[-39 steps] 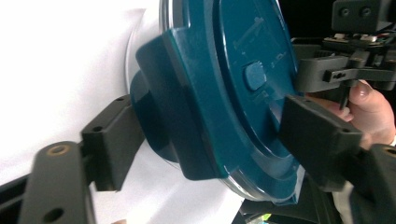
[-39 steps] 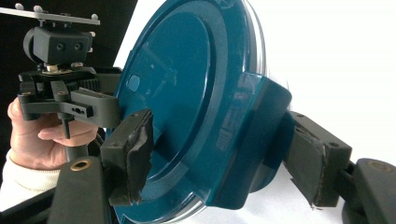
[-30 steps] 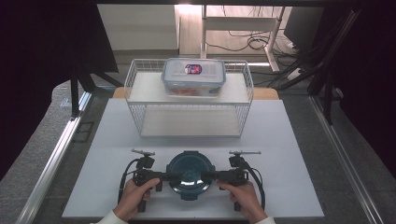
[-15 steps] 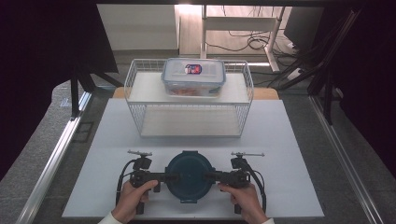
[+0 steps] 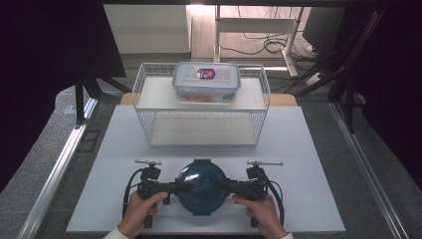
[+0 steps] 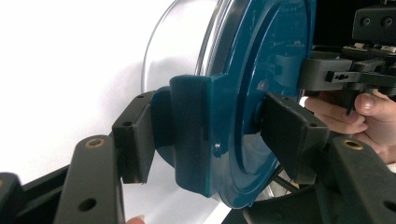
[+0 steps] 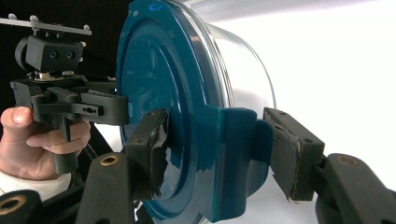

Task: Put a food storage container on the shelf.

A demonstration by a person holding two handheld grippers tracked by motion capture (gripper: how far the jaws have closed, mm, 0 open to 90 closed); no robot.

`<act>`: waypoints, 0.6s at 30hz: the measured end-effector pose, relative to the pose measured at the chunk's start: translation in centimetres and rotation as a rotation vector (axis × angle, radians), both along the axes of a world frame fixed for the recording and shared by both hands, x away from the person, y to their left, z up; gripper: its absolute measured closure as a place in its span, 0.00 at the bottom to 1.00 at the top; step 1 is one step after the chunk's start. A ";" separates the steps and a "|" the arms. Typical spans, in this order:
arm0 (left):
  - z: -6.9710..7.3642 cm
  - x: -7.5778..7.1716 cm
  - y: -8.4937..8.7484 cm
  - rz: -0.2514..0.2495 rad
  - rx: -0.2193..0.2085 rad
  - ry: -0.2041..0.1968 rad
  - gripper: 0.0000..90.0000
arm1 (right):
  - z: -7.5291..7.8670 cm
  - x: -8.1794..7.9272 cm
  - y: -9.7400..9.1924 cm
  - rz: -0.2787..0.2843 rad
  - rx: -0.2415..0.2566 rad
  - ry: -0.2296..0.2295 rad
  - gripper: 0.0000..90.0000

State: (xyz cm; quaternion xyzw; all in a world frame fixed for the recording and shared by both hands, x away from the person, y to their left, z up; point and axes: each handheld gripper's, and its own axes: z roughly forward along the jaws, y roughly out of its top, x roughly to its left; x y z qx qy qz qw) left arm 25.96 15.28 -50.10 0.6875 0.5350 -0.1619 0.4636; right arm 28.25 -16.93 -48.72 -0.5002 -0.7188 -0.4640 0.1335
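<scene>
A round glass container with a dark teal lid sits near the front edge of the white table. My left gripper reaches in from the left, my right gripper from the right. In the left gripper view, the left gripper has its pads pressed on the lid's side flap, one outside and one on the lid top. The right gripper clamps the opposite flap the same way. Both pairs of jaws have just been closing on these flaps. The glass wall shows below the lid.
A white wire basket stands at the back of the table, with a clear rectangular lock-lid box on its upper shelf. Bare white tabletop lies between the basket and the container. Dark frame legs and cables stand beyond the table.
Both grippers' jaws have drawn in onto the lid's side flaps. The hands have hardly shifted, and the lid's bright glare has gone.
</scene>
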 end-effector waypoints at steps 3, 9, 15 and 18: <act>0.4 0.0 -0.1 0.000 0.001 -0.012 0.42 | 0.4 0.0 -0.1 0.004 -0.001 -0.015 0.47; 1.3 0.8 -0.1 -0.010 0.004 -0.031 0.42 | 1.2 0.4 -0.2 0.004 0.002 -0.037 0.47; 2.6 1.7 0.0 -0.006 0.003 -0.062 0.42 | 2.4 1.3 0.0 0.003 -0.002 -0.065 0.47; 3.6 2.1 0.2 -0.002 0.005 -0.079 0.42 | 3.5 1.8 0.3 0.004 0.001 -0.086 0.47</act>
